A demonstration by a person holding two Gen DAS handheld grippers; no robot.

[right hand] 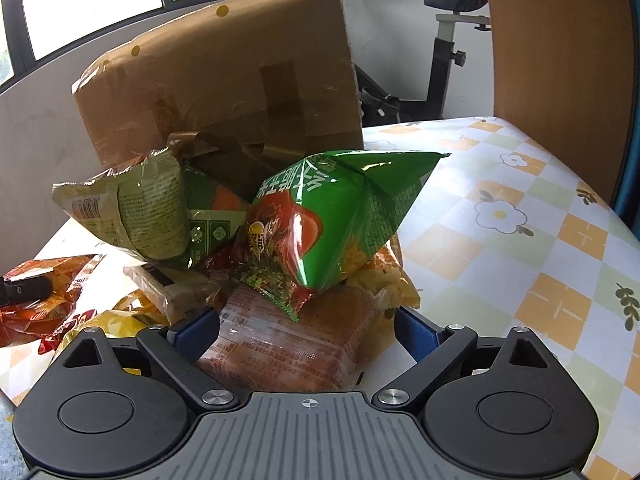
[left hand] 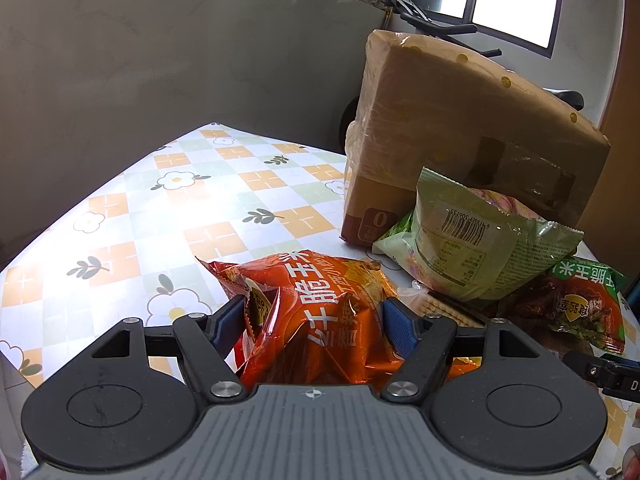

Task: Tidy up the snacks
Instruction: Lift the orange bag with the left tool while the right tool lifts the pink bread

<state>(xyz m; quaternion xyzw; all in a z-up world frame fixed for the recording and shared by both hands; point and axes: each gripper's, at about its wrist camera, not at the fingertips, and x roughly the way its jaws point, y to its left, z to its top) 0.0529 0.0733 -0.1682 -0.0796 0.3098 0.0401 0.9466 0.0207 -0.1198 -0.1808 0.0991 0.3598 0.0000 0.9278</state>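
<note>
— Left of the orange snack bag (left hand: 316, 316), bare tablecloth (left hand: 132, 216) reaches the table's edge; left gripper (left hand: 314, 320) clamps it.
— Right gripper (right hand: 308, 328) stands apart around a reddish packet (right hand: 288, 340), below the pile.

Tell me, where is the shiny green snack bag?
In the right wrist view, the shiny green snack bag sits on top of the snack pile, just in front of the cardboard box, with the pale green packet at its left.

Counted: one taped cardboard box (right hand: 224, 76); one orange snack bag (left hand: 320, 312); one green snack bag (right hand: 332, 216); one pale green packet (left hand: 472, 240); one reddish-brown packet (right hand: 296, 344); one cracker pack (right hand: 160, 284).
</note>
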